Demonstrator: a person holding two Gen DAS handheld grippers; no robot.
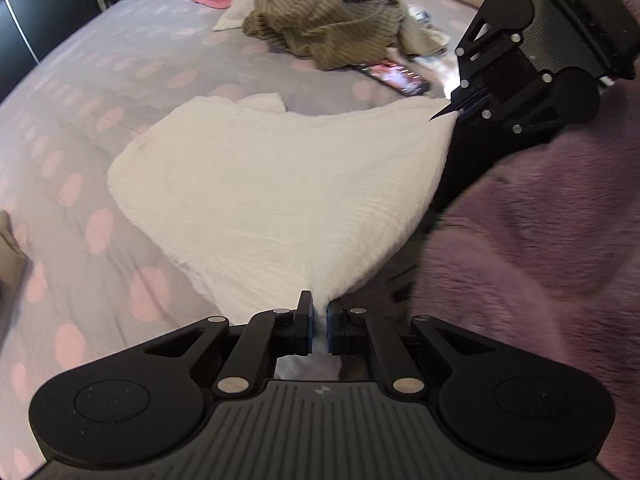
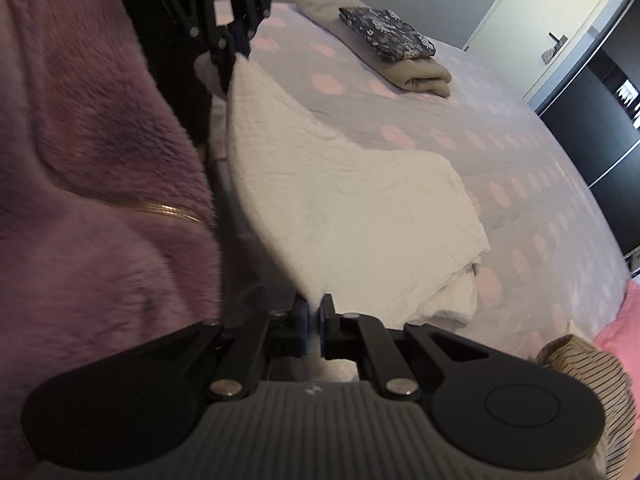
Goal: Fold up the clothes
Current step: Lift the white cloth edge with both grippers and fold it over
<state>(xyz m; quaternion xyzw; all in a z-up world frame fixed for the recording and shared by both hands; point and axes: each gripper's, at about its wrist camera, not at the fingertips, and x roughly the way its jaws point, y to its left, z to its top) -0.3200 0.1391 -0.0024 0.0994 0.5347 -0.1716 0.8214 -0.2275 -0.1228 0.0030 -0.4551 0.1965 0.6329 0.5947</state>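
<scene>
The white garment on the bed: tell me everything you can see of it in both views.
The white garment is a soft, crinkle-textured cloth, already folded at least once, with layered edges at its far end. Its near edge is lifted and stretched between the two grippers: the left gripper pinches one corner, the right gripper the other. The rest sags onto the lilac bedsheet with pink spots. Nothing else touches it; the striped clothes pile lies apart.

White garment (image 1: 276, 184); lilac bedsheet (image 1: 120, 92) with pink dots; olive striped heap (image 1: 324, 20).
</scene>
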